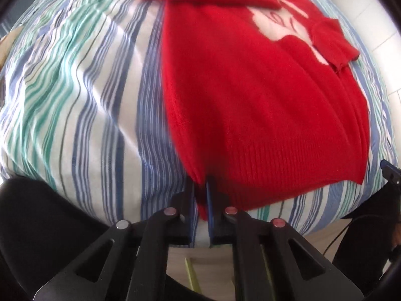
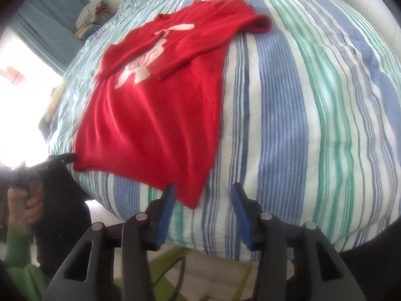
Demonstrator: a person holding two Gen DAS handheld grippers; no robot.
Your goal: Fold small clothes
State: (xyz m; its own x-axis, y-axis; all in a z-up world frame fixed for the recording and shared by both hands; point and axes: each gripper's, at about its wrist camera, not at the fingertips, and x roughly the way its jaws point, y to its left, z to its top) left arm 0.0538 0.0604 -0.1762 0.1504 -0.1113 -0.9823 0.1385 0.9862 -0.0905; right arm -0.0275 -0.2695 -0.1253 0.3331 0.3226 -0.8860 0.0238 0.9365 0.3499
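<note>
The left hand-held gripper (image 1: 200, 195) is clamped on the near left hem corner of the red sweater (image 1: 250, 100), its blue pads pressed together with a pinch of ribbed knit between them. The right hand-held gripper (image 2: 203, 200) stands with its fingers apart, straddling the sweater's other hem corner, which lies on the sheet just inside the left pad (image 2: 166, 208); nothing is gripped there yet. The sweater lies flat, front up, on the striped bed cover (image 2: 300, 125), hem toward the bed's near edge, with both sleeves already crossed over the white motif (image 2: 142, 67) on the chest. Judging from this, the step in hand is taking both hem corners so the lower half can be carried up toward the collar. To do it well, the right gripper should slide a little further under the corner so both layers of knit sit between the pads before closing, and it should avoid catching the bed cover beneath. Once both corners are held, lifting them level and at the same pace would keep the fold line straight and stop the folded sleeves from slipping out. The knit looks soft and stretchy, so a gentle lift rather than a pull seems wise
</note>
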